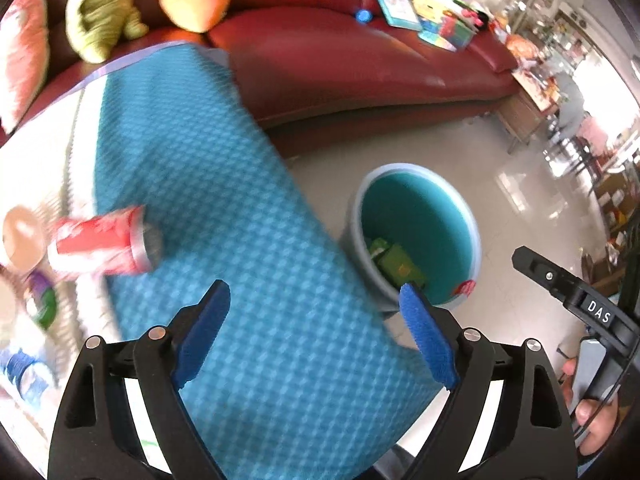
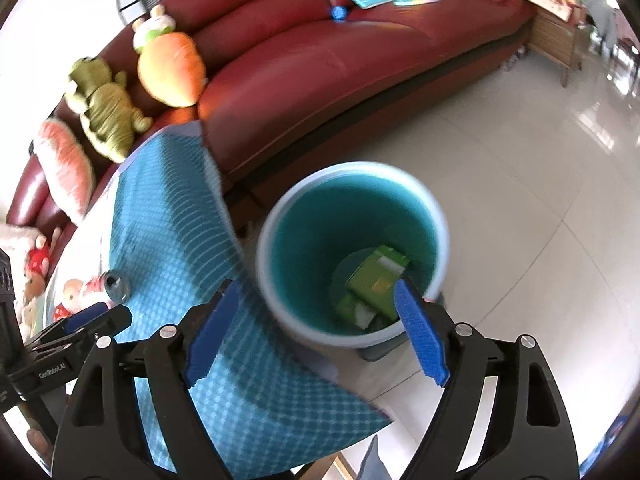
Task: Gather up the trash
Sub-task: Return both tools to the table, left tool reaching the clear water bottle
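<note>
A blue trash bin [image 2: 352, 256] is seen standing on the tiled floor [image 2: 520, 200], with green cartons [image 2: 376, 276] lying at its bottom. A red soda can [image 1: 104, 246] is seen lying on its side at nine o'clock in the left wrist view, on a teal checked cloth [image 1: 224, 208]. The right gripper [image 2: 320, 328] is held above the bin, jaws apart and empty. The left gripper [image 1: 316, 332] is held over the cloth, jaws likewise apart and empty. A red sofa [image 2: 320, 64] with plush toys [image 2: 104, 108] is seen behind.
</note>
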Tool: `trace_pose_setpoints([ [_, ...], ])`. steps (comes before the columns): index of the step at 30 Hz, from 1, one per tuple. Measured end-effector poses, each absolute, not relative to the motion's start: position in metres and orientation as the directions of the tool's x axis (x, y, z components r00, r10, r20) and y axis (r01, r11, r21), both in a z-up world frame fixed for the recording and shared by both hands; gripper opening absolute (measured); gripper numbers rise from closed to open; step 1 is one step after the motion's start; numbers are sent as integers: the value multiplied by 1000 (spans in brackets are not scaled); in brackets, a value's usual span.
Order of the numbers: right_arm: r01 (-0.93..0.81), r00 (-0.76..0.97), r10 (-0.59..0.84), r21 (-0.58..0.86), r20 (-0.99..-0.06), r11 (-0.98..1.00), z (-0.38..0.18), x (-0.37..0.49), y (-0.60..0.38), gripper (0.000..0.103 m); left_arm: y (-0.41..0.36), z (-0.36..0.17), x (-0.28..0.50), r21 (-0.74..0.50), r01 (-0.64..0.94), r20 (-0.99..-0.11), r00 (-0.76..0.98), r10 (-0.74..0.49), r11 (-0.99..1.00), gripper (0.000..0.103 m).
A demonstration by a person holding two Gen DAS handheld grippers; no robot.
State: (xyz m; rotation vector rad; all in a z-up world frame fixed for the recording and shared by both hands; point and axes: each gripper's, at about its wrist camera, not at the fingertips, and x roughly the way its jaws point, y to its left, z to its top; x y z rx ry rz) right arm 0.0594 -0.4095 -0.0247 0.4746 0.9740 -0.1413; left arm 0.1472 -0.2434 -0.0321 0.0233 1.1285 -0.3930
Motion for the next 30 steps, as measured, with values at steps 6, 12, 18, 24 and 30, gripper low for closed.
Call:
trace_pose_setpoints([
  [6, 238, 547, 138, 312, -826, 920, -18, 60, -357, 78, -179, -22, 126, -178, 212, -881, 400, -252, 961, 88],
  [12, 119, 545, 178, 286, -819, 951, -4, 61, -298, 78, -104, -17, 108, -206, 65, -879, 426, -213, 976, 89],
  [18, -39, 545, 203, 218, -813, 975, 8, 58, -236, 78, -46, -13, 87, -225, -47, -872, 456, -180, 973, 89],
  [24, -119, 523, 224, 189, -822, 975, 10, 61, -196, 78, 9, -17, 71, -250, -156, -869, 471, -151, 956, 89],
  [30, -147, 500, 225, 174, -836, 974, 8, 65, -179, 78, 53, -36, 70, -288, -321, -879, 462, -116, 902, 89],
])
